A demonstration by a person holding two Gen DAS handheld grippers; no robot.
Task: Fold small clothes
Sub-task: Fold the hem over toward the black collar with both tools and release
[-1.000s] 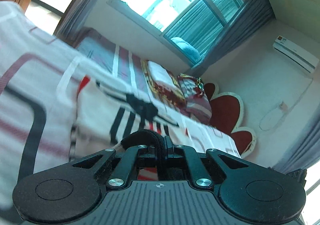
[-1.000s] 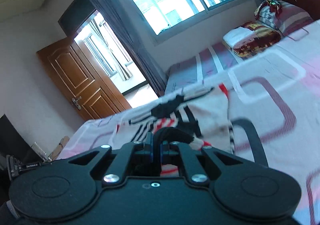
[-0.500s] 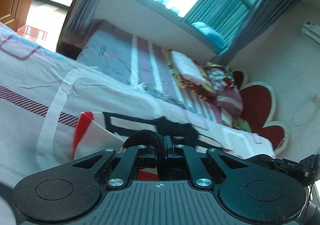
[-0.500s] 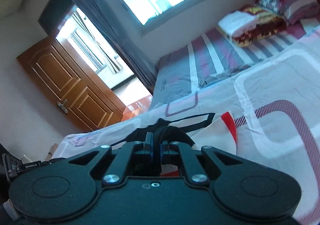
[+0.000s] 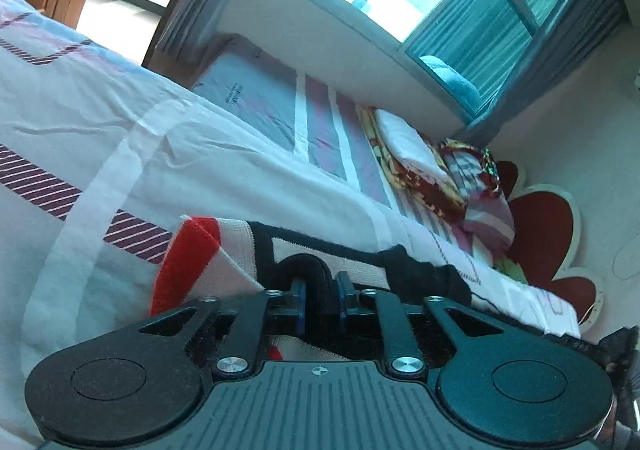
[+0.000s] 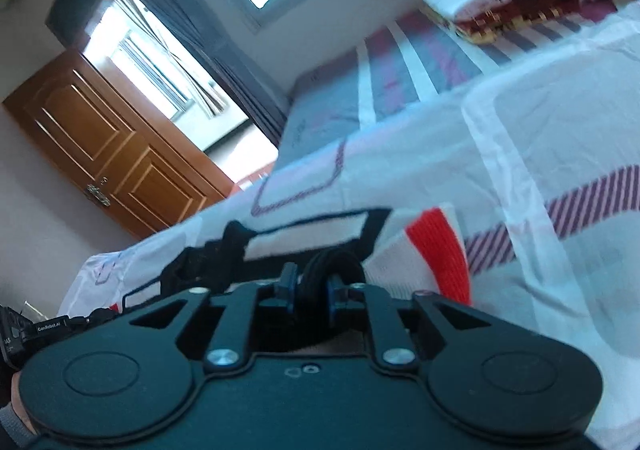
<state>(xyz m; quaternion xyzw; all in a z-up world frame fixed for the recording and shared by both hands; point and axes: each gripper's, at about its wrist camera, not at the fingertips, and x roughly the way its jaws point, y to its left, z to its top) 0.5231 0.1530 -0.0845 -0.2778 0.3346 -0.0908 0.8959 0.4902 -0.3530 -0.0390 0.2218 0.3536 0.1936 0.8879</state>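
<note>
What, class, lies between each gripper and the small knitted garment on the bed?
Nothing visible does. The left gripper and right gripper are each already clamped on a black-edged fold of the knitted garment, which lies on the bedsheet.

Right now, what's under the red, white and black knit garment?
The red, white and black knit garment lies over the white bedsheet with purple striped bands, both grippers clamped on its black hem. Anything directly beneath is covered.

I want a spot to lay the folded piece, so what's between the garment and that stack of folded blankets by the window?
In the left wrist view, only bedding: white patterned sheet, then striped mattress, from knit garment to blanket stack.
</note>
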